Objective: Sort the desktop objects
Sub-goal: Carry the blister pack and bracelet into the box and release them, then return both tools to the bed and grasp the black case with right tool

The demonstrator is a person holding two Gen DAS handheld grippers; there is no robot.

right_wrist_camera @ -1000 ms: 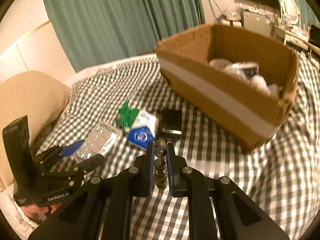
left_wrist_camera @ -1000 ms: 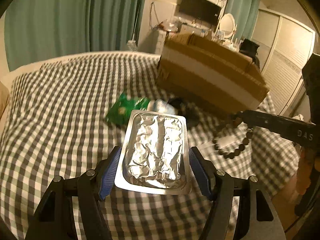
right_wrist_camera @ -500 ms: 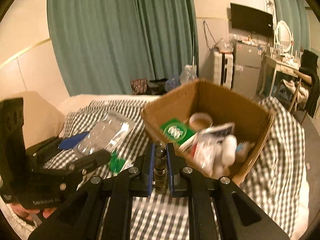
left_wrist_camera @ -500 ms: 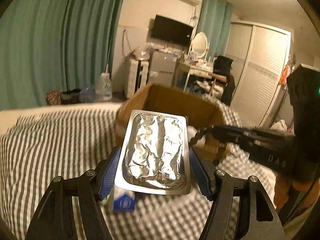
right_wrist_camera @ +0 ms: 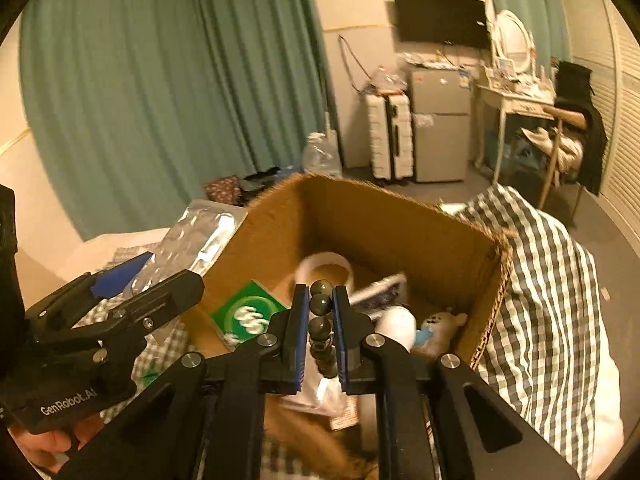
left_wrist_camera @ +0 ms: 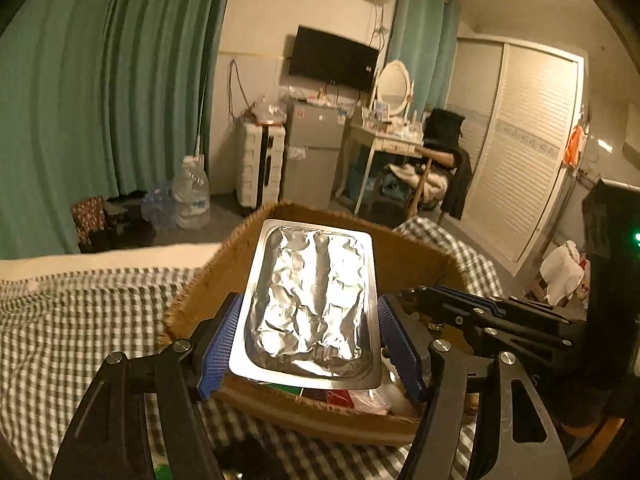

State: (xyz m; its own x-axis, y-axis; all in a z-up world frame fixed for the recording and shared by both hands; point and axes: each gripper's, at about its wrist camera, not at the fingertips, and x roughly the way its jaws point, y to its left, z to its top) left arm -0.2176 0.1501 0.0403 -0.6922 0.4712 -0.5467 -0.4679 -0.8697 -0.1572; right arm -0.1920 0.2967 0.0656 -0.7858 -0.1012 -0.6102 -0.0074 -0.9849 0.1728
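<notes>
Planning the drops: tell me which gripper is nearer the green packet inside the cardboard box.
Right. The right gripper, shut on a string of dark beads, hangs over the box beside the green packet. The left gripper, holding the foil blister pack, is outside the box's near wall.

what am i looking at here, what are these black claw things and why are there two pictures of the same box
Those claws are two hand-held grippers, one in each of a person's hands, each carrying its own wide-angle camera that looks forward along its two fingers. So there is one picture per hand.

In the left view, the left gripper is closed on a silver foil blister pack, its blue pads pressing on the pack's long edges. In the right view, the right gripper is shut on a string of dark beads.

Both are above an open cardboard box that stands on a bed with a checked cover. Inside the box lie a green packet, a roll of tape and other small items too blurred to name.
</notes>
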